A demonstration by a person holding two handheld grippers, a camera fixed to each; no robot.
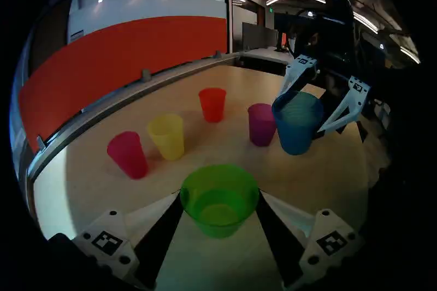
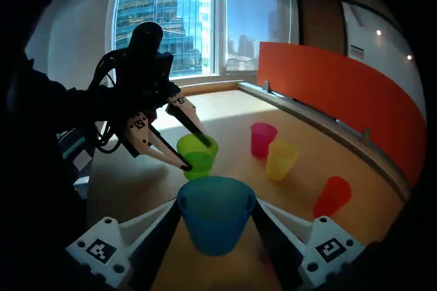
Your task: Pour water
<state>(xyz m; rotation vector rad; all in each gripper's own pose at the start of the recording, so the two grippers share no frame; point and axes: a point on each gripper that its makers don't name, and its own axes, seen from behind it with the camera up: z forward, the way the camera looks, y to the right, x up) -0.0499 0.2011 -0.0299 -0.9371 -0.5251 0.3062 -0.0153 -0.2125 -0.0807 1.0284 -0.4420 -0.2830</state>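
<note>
- Plainly, in the left gripper view, the left gripper had its two fingers clamped on a green cup, one finger pressing each side just below the rim.
- The green cup stood upright with its mouth open to the camera; whether there was water inside could not be told.
- Farther across the wooden table, the right gripper gripped a blue cup between its white fingers, one on either side of the cup.
- The blue cup was close to upright, and whether its base touched the table could not be made out.
- A purple cup stood just beside the blue cup, on its left in that view.
- An orange cup stood farther back, nearer the rail at the table's edge.
- A yellow cup and a pink cup stood near each other on the left, apart from the others.
- An orange wall panel ran behind the table.
- From the right gripper view, the blue cup sat close to the camera between that gripper's fingers, with the green cup beyond it, held by the other gripper in front of a bright window.
</note>
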